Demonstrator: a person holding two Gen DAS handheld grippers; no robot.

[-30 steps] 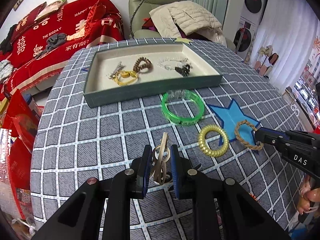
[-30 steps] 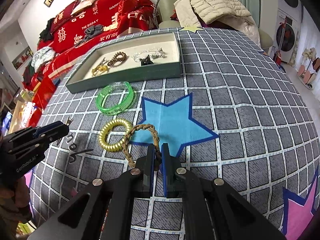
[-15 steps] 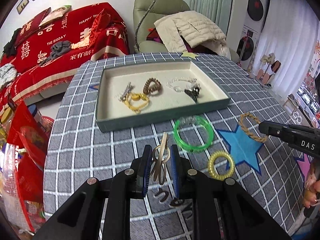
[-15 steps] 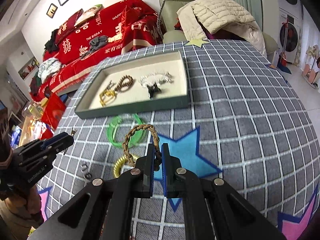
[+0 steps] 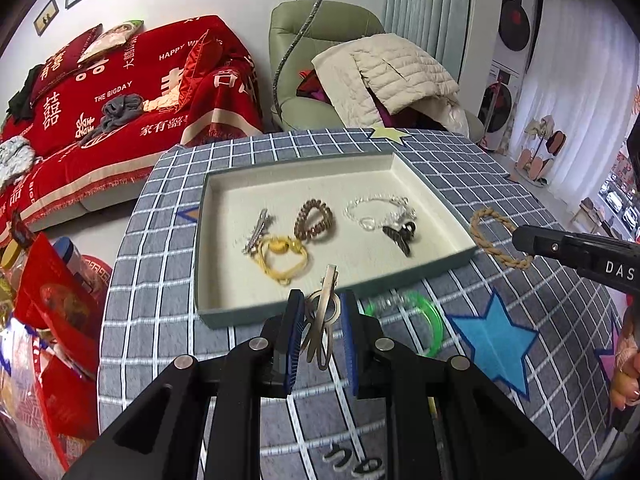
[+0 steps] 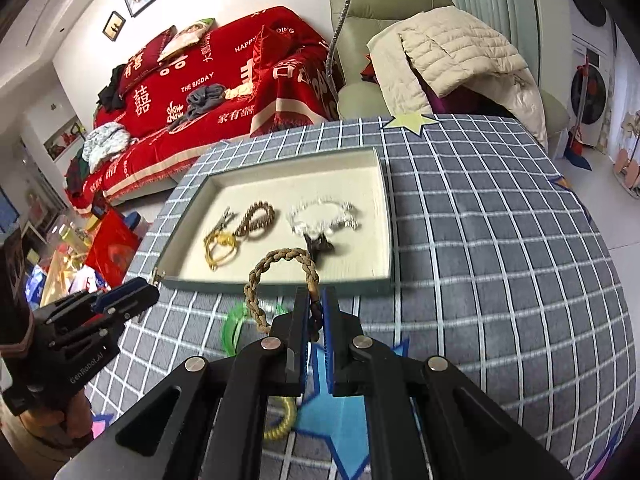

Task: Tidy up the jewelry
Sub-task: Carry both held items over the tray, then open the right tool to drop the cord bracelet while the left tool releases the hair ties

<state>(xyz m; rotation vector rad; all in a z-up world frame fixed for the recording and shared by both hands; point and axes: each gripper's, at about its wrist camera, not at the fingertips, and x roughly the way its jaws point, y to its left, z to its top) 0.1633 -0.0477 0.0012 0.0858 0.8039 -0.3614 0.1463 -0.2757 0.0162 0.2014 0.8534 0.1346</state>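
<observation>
On the left, the left tool (image 5: 320, 316) grips a thin metal hair clip (image 5: 322, 320) by its looped end, the flat bar pointing up toward the near wall of the green tray (image 5: 320, 308); the clip looks light, stiff and slick, so a hold across the loops seems safer than on the smooth bar. Inside the tray lie a silver clip (image 5: 258, 230), a yellow cord piece (image 5: 282, 260), a brown coil tie (image 5: 313, 220), a clear bead chain (image 5: 376, 210) and a dark claw clip (image 5: 400, 234), leaving bare lining mainly at the near left corner and along the far edge. On the checked desk (image 5: 160, 280) just below the tray rests a green bangle (image 5: 416, 320). To the right, the right tool (image 6: 316, 312) is clenched on the dark knot of a braided rope bracelet (image 6: 280, 276), which is soft and light and hangs as a loop above the tray's near wall; a yellow coil tie (image 6: 282, 420) waits on the desk beneath it
</observation>
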